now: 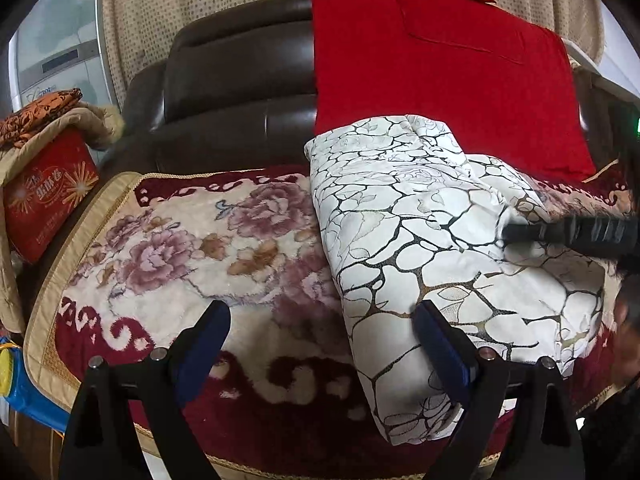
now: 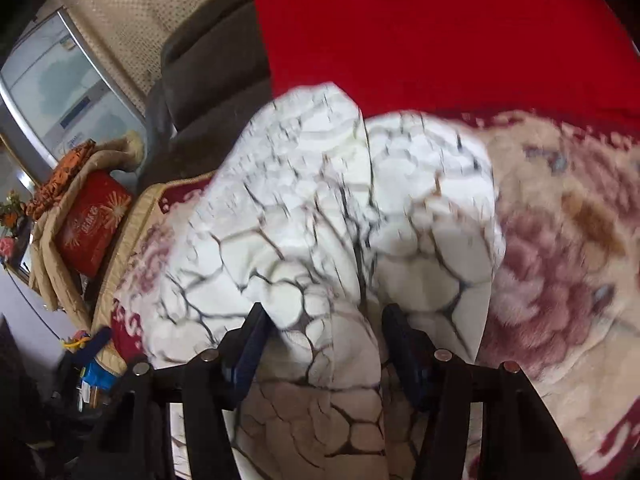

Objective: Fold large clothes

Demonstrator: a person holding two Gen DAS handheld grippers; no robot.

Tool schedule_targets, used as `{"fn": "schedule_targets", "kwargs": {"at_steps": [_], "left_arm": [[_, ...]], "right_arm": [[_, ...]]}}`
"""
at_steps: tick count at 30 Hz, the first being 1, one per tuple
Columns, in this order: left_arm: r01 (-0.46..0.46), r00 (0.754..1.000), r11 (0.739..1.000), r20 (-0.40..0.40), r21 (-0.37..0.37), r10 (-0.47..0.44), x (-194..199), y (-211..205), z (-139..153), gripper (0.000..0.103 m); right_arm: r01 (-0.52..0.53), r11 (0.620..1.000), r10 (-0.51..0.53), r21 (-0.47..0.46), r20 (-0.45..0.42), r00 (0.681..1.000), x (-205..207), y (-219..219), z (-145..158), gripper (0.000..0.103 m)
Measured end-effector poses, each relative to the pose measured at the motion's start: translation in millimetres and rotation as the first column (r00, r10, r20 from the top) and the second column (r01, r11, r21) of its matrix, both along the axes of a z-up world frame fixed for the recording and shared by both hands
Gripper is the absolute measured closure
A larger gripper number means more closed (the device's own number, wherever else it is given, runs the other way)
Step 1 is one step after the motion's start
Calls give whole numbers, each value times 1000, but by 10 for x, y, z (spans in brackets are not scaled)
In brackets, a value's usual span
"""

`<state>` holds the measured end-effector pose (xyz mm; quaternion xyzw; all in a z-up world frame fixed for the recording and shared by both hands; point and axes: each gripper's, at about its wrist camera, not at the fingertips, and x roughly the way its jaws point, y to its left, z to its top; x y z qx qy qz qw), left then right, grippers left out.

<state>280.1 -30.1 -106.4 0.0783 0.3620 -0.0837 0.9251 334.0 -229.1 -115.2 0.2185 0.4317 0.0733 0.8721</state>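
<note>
A white padded garment with a black and gold crackle pattern [image 1: 432,256] lies folded on the floral sofa cover [image 1: 168,248]. My left gripper [image 1: 324,324] is open and empty, its right finger [image 1: 440,344] at the garment's near left edge. My right gripper [image 1: 516,232] reaches in from the right onto the garment's top. In the right wrist view the garment [image 2: 320,216] is blurred, and my right gripper [image 2: 324,320] is open with a fold of the cloth between its fingers.
A red garment [image 1: 440,80] hangs over the dark leather sofa back [image 1: 240,76]. A red box [image 1: 48,196] under beige and orange cloths sits at the left. A blue and yellow object [image 1: 16,380] lies at the lower left.
</note>
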Motion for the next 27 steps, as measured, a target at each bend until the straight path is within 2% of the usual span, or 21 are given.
{"fn": "schedule_targets", "kwargs": {"at_steps": [4,7,9,12,14,18,22,27], "left_arm": [[0,1000,1000,-11,-17,0,15,8,-1,9],[2,1000,1000,-2,-6,-2,7,-7,-5,9],[3,1000,1000,-1,-5,-3,2,-9,-2,9],[12,1000,1000,-5,-13,-12,3,-14,-3,9],[12,1000,1000,-1,-5,-12,0,-35,-7,9],[3,1000,1000,9,18,-3,-15,-45,-6,9],[-7,1000,1000,9,18,7,-21,-26,-3,9],[-15,1000,1000,11,22,14,-27,-40,6,9]], "right_arm": [[7,1000,-6,-15,59,998,267,24,351,41],[0,999,2,-45,49,999,663,81,449,42],[2,999,-2,-41,-5,1000,937,65,365,42],[-6,1000,3,-14,-193,981,1365,16,-129,35],[-10,1000,12,10,-231,973,1436,-21,-343,34],[28,999,-24,18,-186,982,1238,-99,-184,33],[31,999,-27,38,-103,994,787,-204,126,33],[-22,997,22,-73,6,1000,113,-138,539,33]]}}
